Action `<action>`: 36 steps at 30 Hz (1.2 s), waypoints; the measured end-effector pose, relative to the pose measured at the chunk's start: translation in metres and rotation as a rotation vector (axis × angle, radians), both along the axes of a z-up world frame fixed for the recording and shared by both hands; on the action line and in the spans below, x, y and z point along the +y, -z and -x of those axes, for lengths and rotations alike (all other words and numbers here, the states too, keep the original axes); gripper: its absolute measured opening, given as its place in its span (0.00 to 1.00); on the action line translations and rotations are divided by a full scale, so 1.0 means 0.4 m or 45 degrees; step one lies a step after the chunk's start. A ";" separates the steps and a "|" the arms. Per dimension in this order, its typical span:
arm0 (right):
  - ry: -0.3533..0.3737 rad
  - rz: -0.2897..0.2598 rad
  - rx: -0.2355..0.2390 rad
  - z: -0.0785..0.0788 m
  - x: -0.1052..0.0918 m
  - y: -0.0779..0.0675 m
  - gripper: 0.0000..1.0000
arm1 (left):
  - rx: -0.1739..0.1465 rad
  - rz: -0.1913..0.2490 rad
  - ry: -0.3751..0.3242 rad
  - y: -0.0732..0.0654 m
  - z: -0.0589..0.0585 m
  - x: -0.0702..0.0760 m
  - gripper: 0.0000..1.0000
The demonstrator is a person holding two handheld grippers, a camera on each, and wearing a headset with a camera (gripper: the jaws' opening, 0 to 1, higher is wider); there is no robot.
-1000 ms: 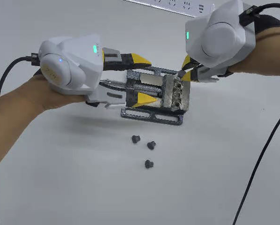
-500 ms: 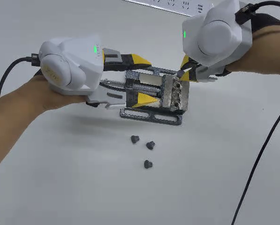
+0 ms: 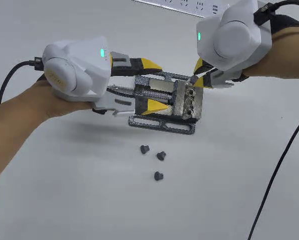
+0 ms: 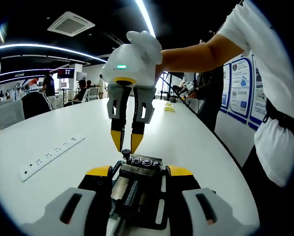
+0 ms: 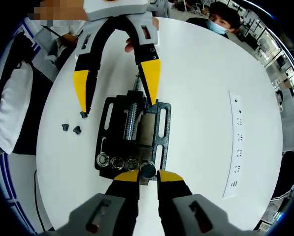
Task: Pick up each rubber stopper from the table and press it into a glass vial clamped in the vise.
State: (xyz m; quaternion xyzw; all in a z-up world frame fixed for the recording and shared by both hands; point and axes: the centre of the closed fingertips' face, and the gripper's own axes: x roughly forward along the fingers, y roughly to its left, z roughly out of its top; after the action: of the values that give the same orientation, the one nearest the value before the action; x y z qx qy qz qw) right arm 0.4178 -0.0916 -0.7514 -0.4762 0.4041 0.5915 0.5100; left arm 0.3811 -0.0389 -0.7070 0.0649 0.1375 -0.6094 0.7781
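Where the right tool [image 5: 147, 175] met the vise [image 5: 137, 129], its yellow-tipped jaws were clenched on one rubber stopper [image 5: 147, 169]. The stopper was held at the mouth of the end glass vial in the clamped row; whether it was seated could not be told. It appeared dark and round. The three other vials [image 5: 117, 162] in the row stood side by side, mouths uncovered.

The left tool [image 4: 139, 171] was released, its jaws spread to either side of the vise at the screw end. Contact with the vise could not be confirmed.

Three loose stoppers [image 3: 159, 175], small and dark, lay near one another on the desk [image 3: 79, 200], well apart from the vise.

The desk was white, broad and rounded, with a white power strip [image 5: 237, 147] lying on it. Beyond was an open office with strip ceiling lights and other people.
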 end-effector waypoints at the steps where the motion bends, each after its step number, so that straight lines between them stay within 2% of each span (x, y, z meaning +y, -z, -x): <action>1: 0.000 0.000 -0.003 -0.001 0.000 0.000 0.14 | -0.001 -0.002 0.001 0.000 0.000 0.000 0.41; 11: 0.007 -0.025 -0.001 -0.001 -0.003 -0.011 0.18 | -0.003 -0.004 0.004 -0.002 0.000 -0.004 0.41; 16: 0.018 -0.063 0.000 -0.004 0.000 -0.024 0.13 | -0.002 -0.004 0.005 -0.003 0.000 -0.006 0.41; 26: 0.016 -0.080 -0.011 -0.009 -0.001 -0.022 0.07 | -0.002 -0.008 0.003 -0.002 0.000 -0.008 0.41; 36: 0.010 -0.085 0.003 -0.004 0.006 -0.015 0.05 | -0.001 -0.008 -0.001 -0.003 0.001 -0.009 0.41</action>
State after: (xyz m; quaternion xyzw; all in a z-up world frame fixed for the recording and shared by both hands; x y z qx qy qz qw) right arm 0.4194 -0.0891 -0.7455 -0.4567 0.3867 0.6031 0.5275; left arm 0.3807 -0.0425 -0.7057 0.0675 0.1390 -0.6085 0.7783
